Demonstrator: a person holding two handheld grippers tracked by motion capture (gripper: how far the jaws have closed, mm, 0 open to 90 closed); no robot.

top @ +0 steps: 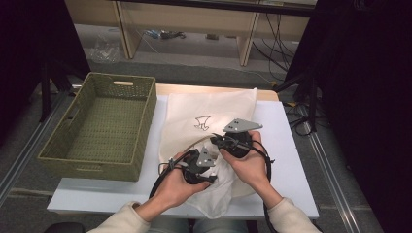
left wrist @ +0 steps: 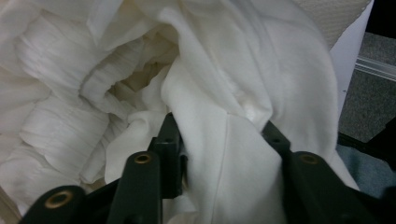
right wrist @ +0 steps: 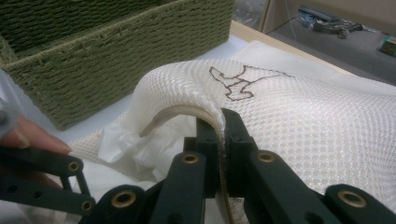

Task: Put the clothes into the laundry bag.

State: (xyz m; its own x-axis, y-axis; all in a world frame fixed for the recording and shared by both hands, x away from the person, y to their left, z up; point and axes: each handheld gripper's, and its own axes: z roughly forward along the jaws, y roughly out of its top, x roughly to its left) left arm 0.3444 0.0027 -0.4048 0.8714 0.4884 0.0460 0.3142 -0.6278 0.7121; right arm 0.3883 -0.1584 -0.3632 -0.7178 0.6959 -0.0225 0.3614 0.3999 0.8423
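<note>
White tabletop (top: 291,160) carried a white mesh laundry bag (top: 214,114) beside a green woven basket (top: 104,124). Right gripper (right wrist: 219,122) was clamped on the bag's rim, holding its mouth up; left gripper (left wrist: 219,135) pinched soft white cloth (left wrist: 233,154), seemingly half-stuffed at the near end. Mesh texture showed in the right gripper view.

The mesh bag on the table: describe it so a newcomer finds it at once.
Start at the green woven basket on the table's left; the mesh bag lies flat just right of it. It is cream netting with a small dark outline drawing, its near rim pinched in the right tongs, unlike the smooth white cloth bunched at its mouth.
</note>
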